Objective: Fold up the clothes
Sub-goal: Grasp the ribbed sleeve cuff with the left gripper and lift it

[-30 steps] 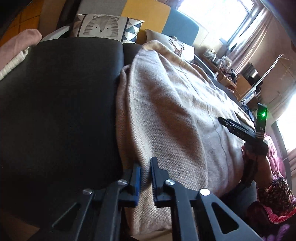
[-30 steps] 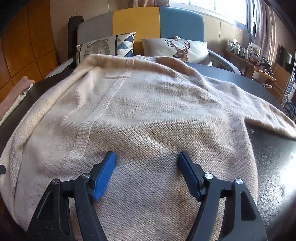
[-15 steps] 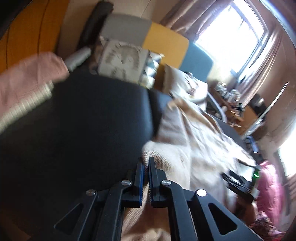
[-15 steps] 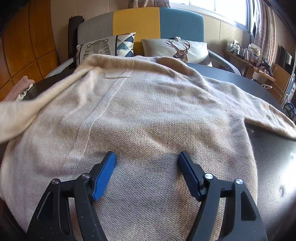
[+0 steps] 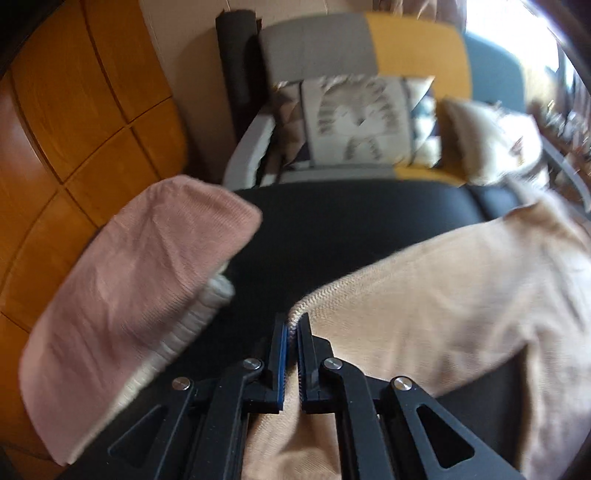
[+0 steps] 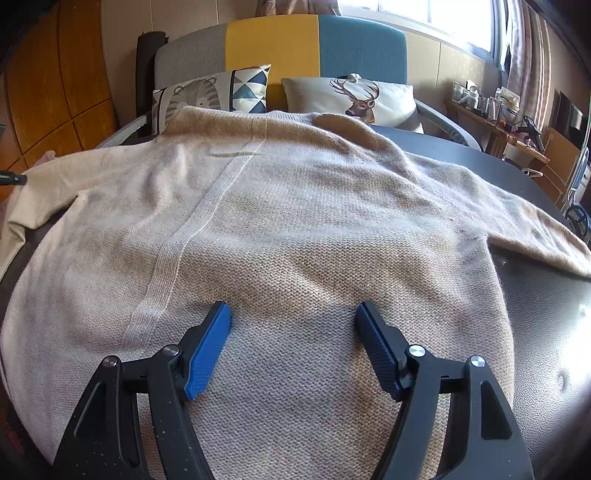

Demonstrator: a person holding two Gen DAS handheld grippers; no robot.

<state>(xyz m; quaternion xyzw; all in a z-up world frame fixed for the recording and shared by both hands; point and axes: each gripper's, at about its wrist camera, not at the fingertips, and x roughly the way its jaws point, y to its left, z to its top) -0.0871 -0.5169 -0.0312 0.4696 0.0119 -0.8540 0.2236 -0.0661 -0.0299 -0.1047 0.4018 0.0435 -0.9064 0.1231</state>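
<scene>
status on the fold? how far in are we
Early. Done: beige sweater lies spread flat on the black table; a folded pink garment sits aside. In hand: left tool is shut on the sweater's left sleeve, which is stretched outward; right tool is open over the sweater's body. Left: every fold.

1. You are in a home, in a living room.
2. You can see a sofa point(image 6: 314, 40) with grey, yellow and blue parts.
3. Two pillows sit on it: a deer pillow point(image 6: 354, 98) and a hedgehog pillow point(image 6: 207, 94).
4. Sun comes in through a window point(image 6: 436, 14) with curtains point(image 6: 524, 55).
5. Wood panels point(image 5: 74, 122) cover the wall.
6. A side shelf point(image 6: 495, 114) holds small things.
</scene>
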